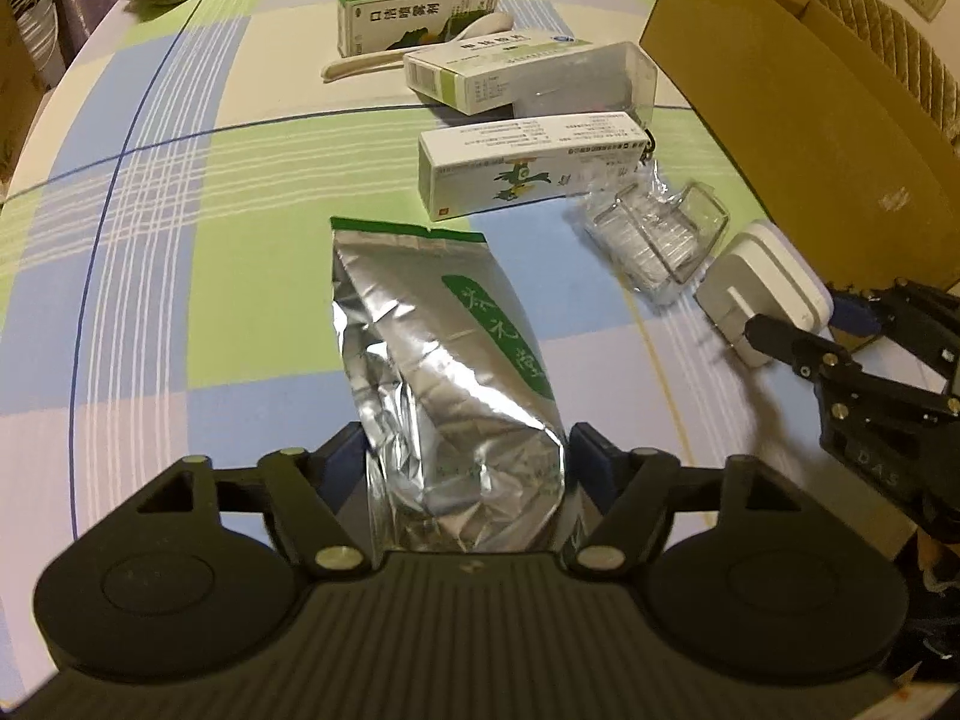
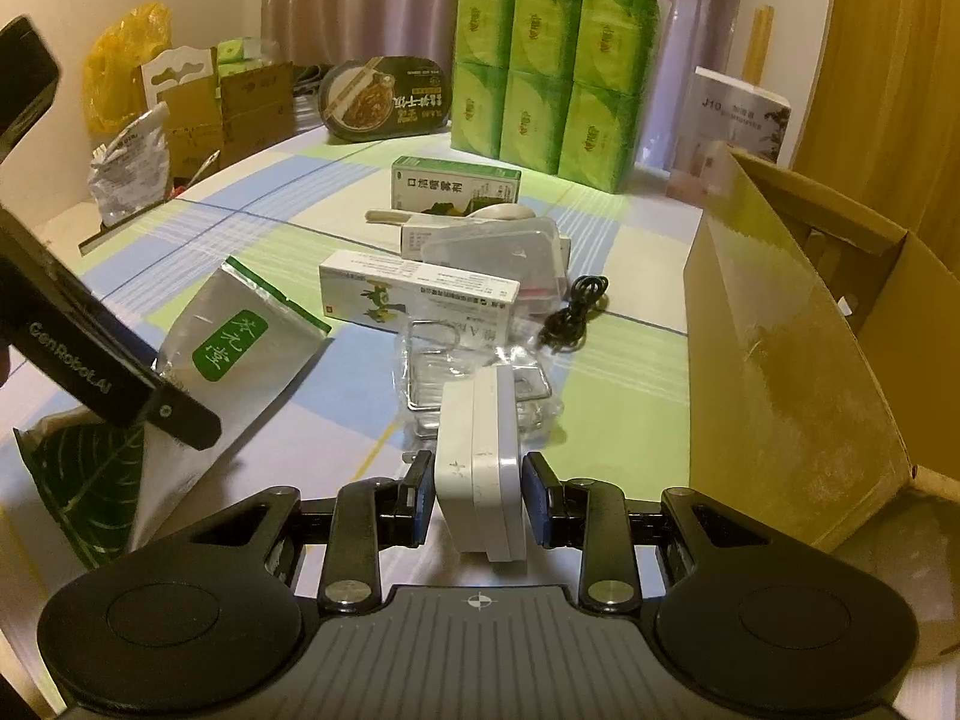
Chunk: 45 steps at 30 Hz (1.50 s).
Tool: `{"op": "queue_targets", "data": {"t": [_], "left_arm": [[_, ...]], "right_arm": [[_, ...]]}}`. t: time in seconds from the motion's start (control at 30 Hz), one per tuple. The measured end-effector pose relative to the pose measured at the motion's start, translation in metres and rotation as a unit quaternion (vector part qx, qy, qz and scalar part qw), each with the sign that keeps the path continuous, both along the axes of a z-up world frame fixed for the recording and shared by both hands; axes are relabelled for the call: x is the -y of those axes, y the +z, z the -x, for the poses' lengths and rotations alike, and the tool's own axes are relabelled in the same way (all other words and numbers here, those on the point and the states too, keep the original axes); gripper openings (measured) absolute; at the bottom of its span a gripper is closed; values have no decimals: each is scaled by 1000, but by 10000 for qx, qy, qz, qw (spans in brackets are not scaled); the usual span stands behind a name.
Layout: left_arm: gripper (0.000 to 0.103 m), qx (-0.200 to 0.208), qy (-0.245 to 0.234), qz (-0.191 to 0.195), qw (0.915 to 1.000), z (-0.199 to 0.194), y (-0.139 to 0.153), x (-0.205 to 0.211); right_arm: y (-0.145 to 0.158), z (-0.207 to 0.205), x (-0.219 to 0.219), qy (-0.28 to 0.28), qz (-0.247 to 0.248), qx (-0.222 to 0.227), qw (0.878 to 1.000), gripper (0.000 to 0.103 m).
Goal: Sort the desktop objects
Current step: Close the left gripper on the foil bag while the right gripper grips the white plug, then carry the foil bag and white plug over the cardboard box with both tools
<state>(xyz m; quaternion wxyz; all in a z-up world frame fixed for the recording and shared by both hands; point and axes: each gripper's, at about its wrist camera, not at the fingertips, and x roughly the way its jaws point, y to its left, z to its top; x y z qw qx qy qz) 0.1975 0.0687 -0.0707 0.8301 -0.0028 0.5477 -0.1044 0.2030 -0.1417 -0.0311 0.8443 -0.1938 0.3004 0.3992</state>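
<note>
Pouch and plug, one in each claw

Foil pouch (image 1: 444,360) sits pinched in my left claw (image 1: 465,468), blue pads pressed into its crumpled lower end, its green-edged top pointing away over the checked tablecloth (image 1: 150,240); I judge I hold it low so it keeps clear of the boxes ahead. White plug (image 2: 480,462) stands on edge between the pads of my right claw (image 2: 480,495); whether they truly bite or only bracket it, I cannot tell. Cardboard box (image 2: 792,324) stands open just to the right, a likely place for the plug; clear wrapper (image 2: 474,366), black cable (image 2: 573,309) and medicine carton (image 2: 414,291) lie just beyond, unsorted.
</note>
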Motion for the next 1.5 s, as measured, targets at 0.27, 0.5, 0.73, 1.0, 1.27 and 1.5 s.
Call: {"op": "queue_targets", "data": {"t": [0.27, 0.5, 0.73, 1.0, 1.27, 1.5], "left_arm": [[76, -143, -282, -228, 9992, -10, -10, 8], [62, -3, -317, -239, 9992, -9, -8, 6], [60, 34, -229, -150, 9996, -12, -7, 4], [71, 6, -155, -96, 9998, -14, -9, 1], [59, 58, -348, -214, 9991, -12, -8, 5], [49, 145, -303, -140, 9993, -9, -2, 4]], "right_arm": [[-5, 1, -3, 46, 93, 137, 9999, 30], [-1, 0, -2, 42, -52, 223, 9997, 61], [-1, -7, -5, -21, -138, 194, 9997, 61], [-6, -9, -7, 1, -137, -20, 9999, 61], [-6, -14, -6, -76, -114, -118, 9998, 58], [-8, -17, -6, -69, -116, -247, 9996, 43]]}}
